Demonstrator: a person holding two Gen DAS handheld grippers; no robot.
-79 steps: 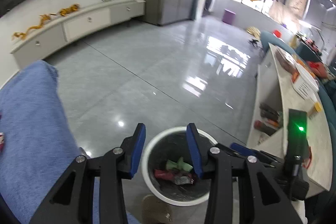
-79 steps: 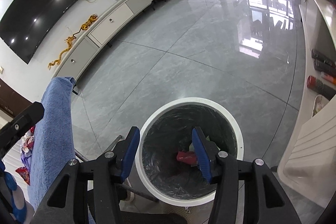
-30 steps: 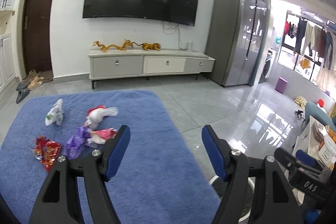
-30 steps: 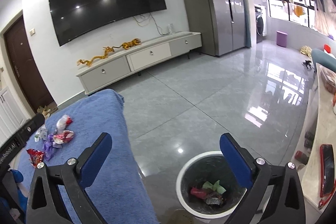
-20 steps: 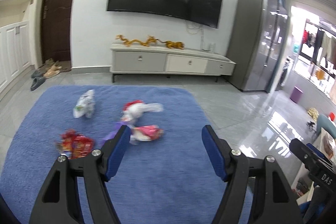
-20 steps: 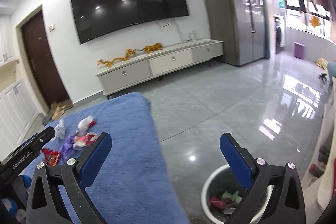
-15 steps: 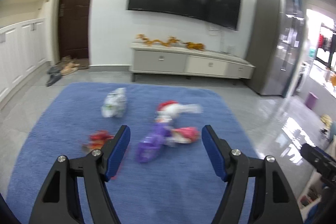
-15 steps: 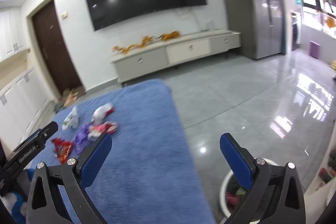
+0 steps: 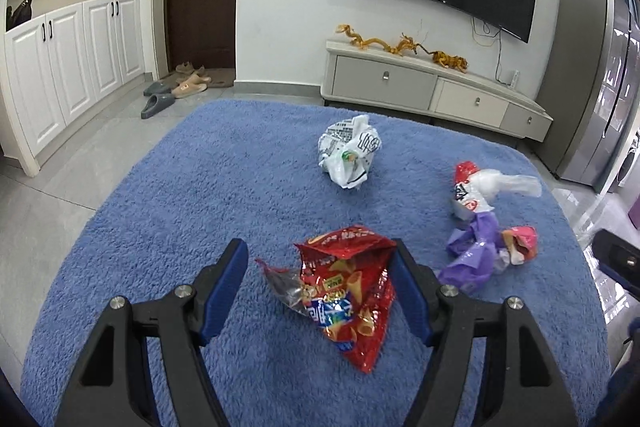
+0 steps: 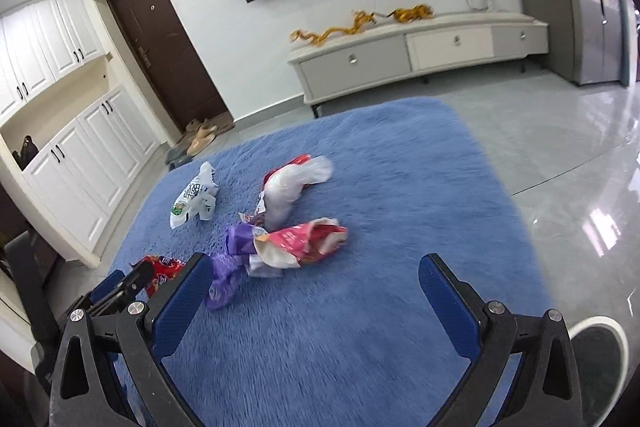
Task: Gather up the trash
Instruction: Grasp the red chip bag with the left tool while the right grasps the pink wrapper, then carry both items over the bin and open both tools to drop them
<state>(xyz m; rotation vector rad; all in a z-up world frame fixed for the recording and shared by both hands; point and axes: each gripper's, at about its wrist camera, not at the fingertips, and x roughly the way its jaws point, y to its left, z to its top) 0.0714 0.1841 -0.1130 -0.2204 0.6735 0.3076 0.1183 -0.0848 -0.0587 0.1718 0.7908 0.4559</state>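
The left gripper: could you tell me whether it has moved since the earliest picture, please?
Yes. The left gripper has swung away from the trash bin, now out of its view, to the blue rug, jaws open around the red snack bag.

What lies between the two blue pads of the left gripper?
The crumpled red snack bag lies between the open left gripper pads on the blue rug, seen in the left wrist view.

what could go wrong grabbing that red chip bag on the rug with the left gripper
The red chip bag lies flat and crumpled between the open left gripper, so the pads may slide over it or snag the shaggy blue rug. The purple wrapper and pink wrapper beside it overlap; one may drag along.
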